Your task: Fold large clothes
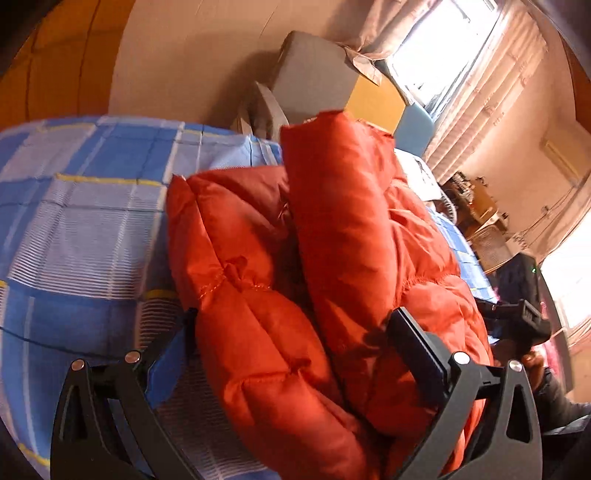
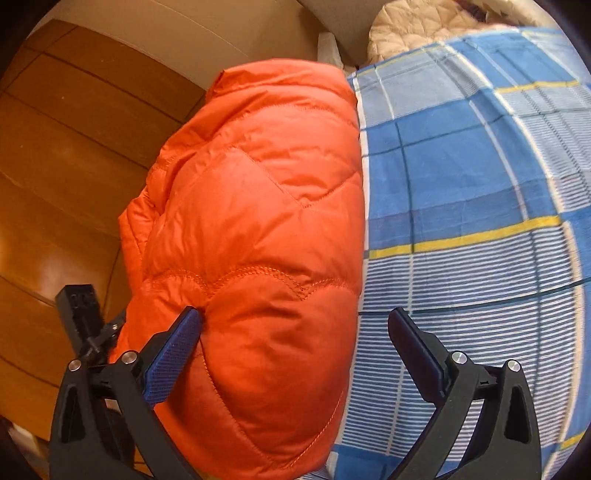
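An orange puffer jacket (image 1: pixel 332 258) lies bundled on a bed with a blue checked sheet (image 1: pixel 92 221). In the left wrist view my left gripper (image 1: pixel 291 325) is open wide, with the jacket's thick folds between its fingers. In the right wrist view the jacket (image 2: pixel 258 221) lies at the edge of the bed sheet (image 2: pixel 461 184). My right gripper (image 2: pixel 295 325) is open wide around the jacket's near end, its left finger (image 2: pixel 177 347) pressing the fabric. The right gripper (image 1: pixel 524 321) also shows at the right in the left wrist view.
A wooden floor (image 2: pixel 66 166) lies left of the bed. A beige quilted item (image 2: pixel 417 26) sits at the bed's far end. A grey box (image 1: pixel 314 74), a window with curtains (image 1: pixel 461 55) and cluttered shelves (image 1: pixel 476 206) stand beyond the bed.
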Action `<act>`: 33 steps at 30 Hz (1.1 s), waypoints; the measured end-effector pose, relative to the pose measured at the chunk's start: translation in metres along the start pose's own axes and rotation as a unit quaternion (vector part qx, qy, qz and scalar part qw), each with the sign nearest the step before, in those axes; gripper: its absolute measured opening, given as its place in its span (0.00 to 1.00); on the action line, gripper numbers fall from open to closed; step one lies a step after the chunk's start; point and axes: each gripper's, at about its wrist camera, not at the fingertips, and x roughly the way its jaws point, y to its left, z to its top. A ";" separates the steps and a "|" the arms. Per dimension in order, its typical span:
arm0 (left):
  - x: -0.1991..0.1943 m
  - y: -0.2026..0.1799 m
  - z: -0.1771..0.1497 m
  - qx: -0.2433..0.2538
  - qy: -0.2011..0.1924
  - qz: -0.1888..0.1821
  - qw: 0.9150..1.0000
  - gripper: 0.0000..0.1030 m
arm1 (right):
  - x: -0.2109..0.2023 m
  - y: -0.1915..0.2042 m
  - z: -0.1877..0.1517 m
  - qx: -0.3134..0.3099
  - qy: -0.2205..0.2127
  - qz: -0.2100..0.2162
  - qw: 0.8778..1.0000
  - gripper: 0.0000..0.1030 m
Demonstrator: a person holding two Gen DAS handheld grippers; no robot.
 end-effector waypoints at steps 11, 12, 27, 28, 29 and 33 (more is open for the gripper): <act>0.030 0.029 -0.008 -0.036 -0.003 -0.114 0.993 0.49 | 0.040 -0.002 -0.001 0.023 0.048 0.085 0.995 0.91; 0.031 0.030 -0.010 -0.040 -0.006 -0.121 0.992 0.47 | 0.040 0.000 0.000 0.016 0.047 0.084 0.995 0.86; 0.015 -0.006 -0.005 -0.021 -0.053 -0.164 0.985 0.29 | -0.007 0.046 0.009 -0.113 -0.032 0.033 0.992 0.36; 0.014 -0.014 -0.002 -0.014 -0.056 -0.169 0.984 0.29 | -0.013 0.047 0.009 -0.119 -0.039 0.031 0.992 0.35; 0.013 -0.020 0.001 -0.007 -0.058 -0.173 0.983 0.29 | -0.020 0.047 0.008 -0.124 -0.045 0.029 0.991 0.35; 0.014 -0.051 0.012 0.019 -0.062 -0.191 0.979 0.28 | -0.060 0.038 0.002 -0.137 -0.078 0.019 0.987 0.33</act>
